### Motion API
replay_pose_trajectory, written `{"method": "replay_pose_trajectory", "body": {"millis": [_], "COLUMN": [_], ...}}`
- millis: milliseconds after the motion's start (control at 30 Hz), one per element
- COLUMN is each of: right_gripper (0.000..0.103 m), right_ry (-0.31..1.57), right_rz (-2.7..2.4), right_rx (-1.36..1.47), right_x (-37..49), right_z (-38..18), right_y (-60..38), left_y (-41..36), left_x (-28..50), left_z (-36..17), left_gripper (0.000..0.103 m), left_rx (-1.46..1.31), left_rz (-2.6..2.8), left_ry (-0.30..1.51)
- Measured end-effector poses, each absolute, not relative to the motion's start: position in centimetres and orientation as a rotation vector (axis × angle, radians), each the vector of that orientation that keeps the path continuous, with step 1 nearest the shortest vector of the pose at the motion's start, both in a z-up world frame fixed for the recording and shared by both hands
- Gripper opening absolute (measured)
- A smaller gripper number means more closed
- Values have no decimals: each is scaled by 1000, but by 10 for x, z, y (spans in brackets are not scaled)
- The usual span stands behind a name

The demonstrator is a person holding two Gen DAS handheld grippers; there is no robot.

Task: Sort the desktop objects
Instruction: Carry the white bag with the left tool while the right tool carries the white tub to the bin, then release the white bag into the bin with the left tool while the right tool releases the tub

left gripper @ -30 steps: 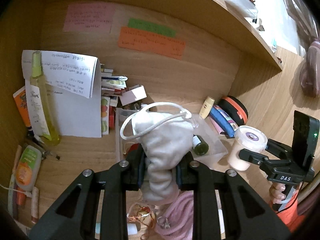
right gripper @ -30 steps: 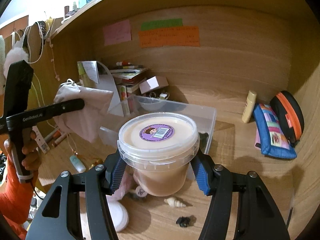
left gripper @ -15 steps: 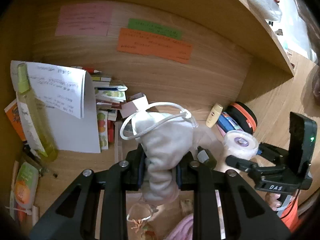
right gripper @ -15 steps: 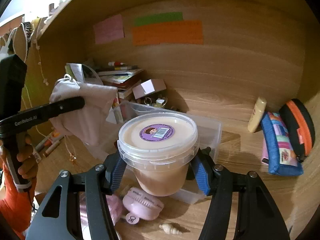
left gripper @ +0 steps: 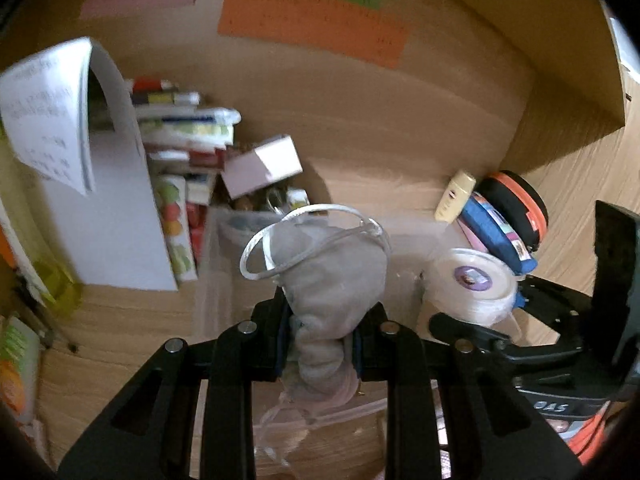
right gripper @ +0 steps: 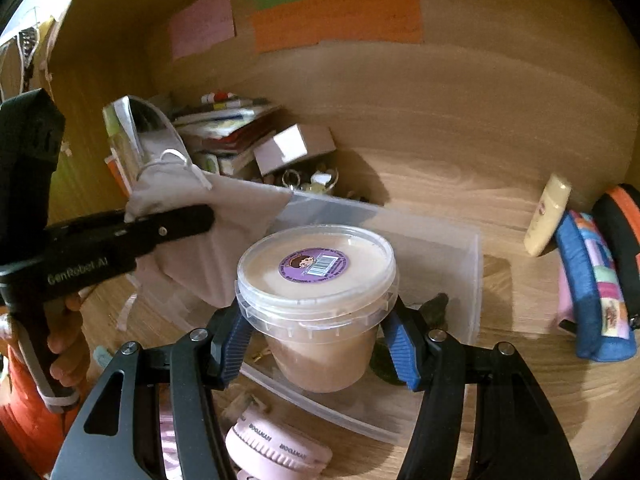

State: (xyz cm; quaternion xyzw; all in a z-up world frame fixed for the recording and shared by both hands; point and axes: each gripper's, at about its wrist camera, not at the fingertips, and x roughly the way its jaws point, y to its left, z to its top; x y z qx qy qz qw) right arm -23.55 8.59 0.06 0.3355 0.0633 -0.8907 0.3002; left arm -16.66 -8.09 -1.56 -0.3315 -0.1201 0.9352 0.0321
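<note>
Two grippers hang over a clear rectangular plastic bin [right gripper: 460,256] on the wooden desk [right gripper: 500,184], each gripping something. The left gripper [left gripper: 320,340] has its jaws pinched narrow on a soft grey drawstring cloth pouch [left gripper: 336,280], whose white cord loops above the fabric; the pouch is bunched between the pads and hangs over the bin's left part. The right gripper [right gripper: 320,340], with blue pads, stands at a middling width, clamped on the sides of a round translucent plastic tub with a cream filling and a purple sticker on its lid [right gripper: 316,272]. The tub is upright and sits above the bin's near edge (whether it touches the bin I cannot tell).

Behind the bin lie a stack of books [right gripper: 228,128], a small pale cardboard box [right gripper: 294,148] and a curled white sheet of paper [left gripper: 72,120]. To the right, near the back wall, a cream tube [right gripper: 548,216] leans beside a blue patterned pencil case [right gripper: 588,280] and a black-and-orange zip case [right gripper: 624,248]. Pink headphones [right gripper: 276,448] lie on the desk just in front of the bin. Pink, green and orange notes [right gripper: 336,16] are stuck on the wall.
</note>
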Motion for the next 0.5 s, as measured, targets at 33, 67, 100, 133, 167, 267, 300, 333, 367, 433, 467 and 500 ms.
{"method": "replay_pose_trajectory", "body": {"millis": [33, 67, 100, 133, 167, 267, 300, 333, 367, 433, 467, 500], "right_gripper": [56, 56, 56, 56, 56, 56, 56, 56, 56, 56, 56, 56], "right_ry": [178, 190, 197, 202, 199, 201, 209, 218, 226, 235, 222, 220], "right_rz": [-2365, -2370, -2372, -2370, -2360, -2348, -2352, -2354, -2355, -2338, -2337, -2339], "right_rx": [905, 917, 928, 941, 964, 996, 998, 998, 998, 1006, 1008, 1006], "right_x": [-237, -239, -240, -241, -243, -246, -246, -245, -245, -245, -245, -245], "right_z": [-3, -6, -8, -11, -14, -19, -20, -21, -22, -24, -25, -25], "right_y": [85, 83, 83, 83, 83, 82, 82, 81, 80, 79, 79, 80], "left_y": [-82, -82, -82, -80, -80, -80, -81, -81, -81, -81, -81, -79], "left_x": [-168, -170, -171, -173, -174, -175, -175, -174, -173, -173, -174, -174], "left_z": [-18, -21, -23, -25, -28, -32, -33, -34, -35, -37, -38, -38], "left_gripper": [24, 24, 24, 24, 24, 24, 24, 24, 24, 25, 26, 26], "left_rx": [-1034, -1052, -1066, -1080, -1097, -1118, -1120, -1123, -1118, -1130, -1137, -1135], "left_rz": [2865, 2866, 2874, 2885, 2894, 2873, 2868, 2868, 2873, 2879, 2880, 2883], "left_ry": [-385, -390, -379, -365, -355, -372, -377, -374, -363, -348, -346, -338]}}
